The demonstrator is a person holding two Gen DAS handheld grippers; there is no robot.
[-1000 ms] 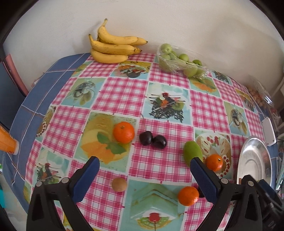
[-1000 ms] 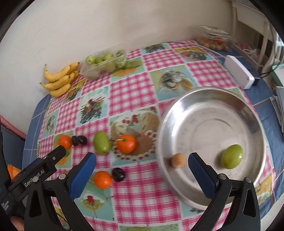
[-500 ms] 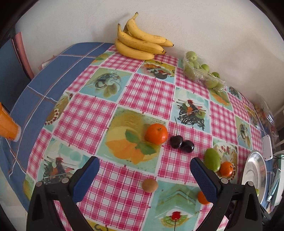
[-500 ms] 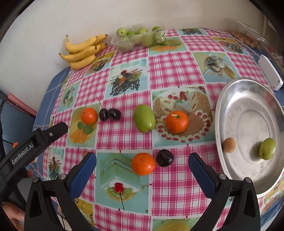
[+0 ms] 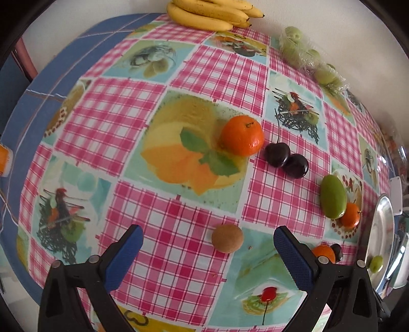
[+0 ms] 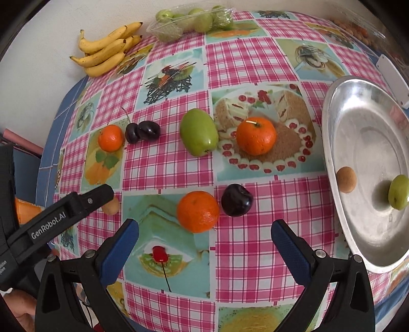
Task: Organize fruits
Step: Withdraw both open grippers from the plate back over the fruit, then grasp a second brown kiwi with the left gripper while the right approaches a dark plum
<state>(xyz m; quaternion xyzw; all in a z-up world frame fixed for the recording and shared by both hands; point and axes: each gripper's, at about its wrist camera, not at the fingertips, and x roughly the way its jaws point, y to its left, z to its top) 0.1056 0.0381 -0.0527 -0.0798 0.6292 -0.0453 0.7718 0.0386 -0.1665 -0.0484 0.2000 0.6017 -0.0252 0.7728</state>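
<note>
Hovering, both of them: your two grippers hang over the checked tablecloth (image 6: pixel 237 66) with nothing between their blue pads.
Left gripper (image 5: pixel 207 258): spread wide, released, and the small brown fruit (image 5: pixel 227 238) lies on the cloth between its fingertips, a little ahead of them, touching neither pad.
Far left: bananas (image 6: pixel 107 51) against the wall, with a clear tray of green fruit (image 6: pixel 194 21) just to their right.
Left middle: a mandarin (image 5: pixel 242 135) with two dark cherries (image 5: pixel 286 158) just beside it on the right, the cherries touching each other.
Centre: a green oblong fruit (image 6: pixel 199 131), then a stemmed orange (image 6: pixel 256 136) just to its right on the cake print.
Right gripper (image 6: pixel 204 245): yours is spread wide too, released, holding nothing.
Near centre: ahead of its fingertips you have an orange (image 6: pixel 198 211) and a dark plum (image 6: pixel 237 200) touching side by side.
Right: the metal plate (image 6: pixel 340 107) holds a small brown ball (image 6: pixel 346 179) near its left side and a green fruit (image 6: pixel 398 192) further right, the two well apart.
Far right: a white device (image 6: pixel 393 79) lies beyond the plate.
</note>
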